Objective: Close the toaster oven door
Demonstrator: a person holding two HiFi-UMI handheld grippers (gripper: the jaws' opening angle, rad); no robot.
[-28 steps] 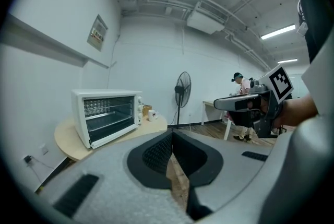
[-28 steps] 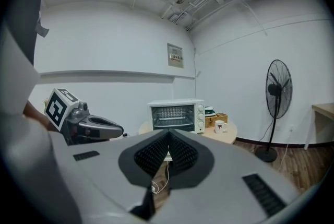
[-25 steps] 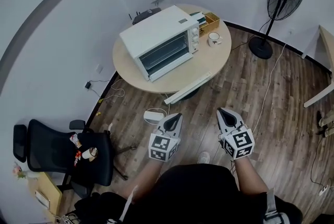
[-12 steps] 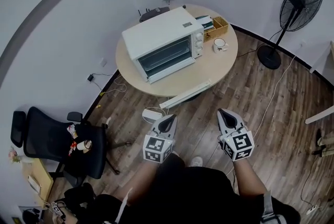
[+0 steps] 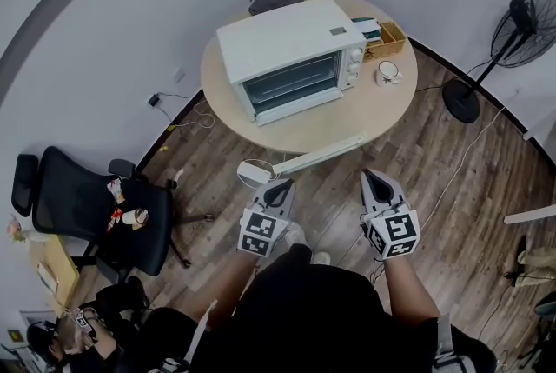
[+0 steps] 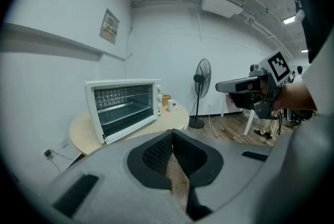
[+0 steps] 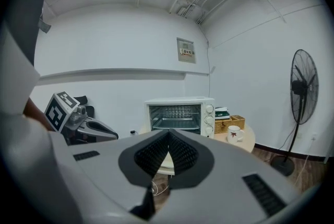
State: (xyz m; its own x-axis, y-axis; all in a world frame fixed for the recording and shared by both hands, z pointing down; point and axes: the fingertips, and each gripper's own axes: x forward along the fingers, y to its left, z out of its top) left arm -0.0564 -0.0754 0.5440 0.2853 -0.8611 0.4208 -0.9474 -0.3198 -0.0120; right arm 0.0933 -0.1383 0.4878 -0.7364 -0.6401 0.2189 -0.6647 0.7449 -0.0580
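Since our left gripper & right gripper, jaws closed on nothing, hang well apart from the toaster oven on the bench, we've yet to reach its door, which looks upright, maybe ajar.

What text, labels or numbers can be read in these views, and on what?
None is legible.
wall sign: print too small to read.
toaster oven, small top label: blurred.
left gripper, right gripper: square marker patterns only, no words.
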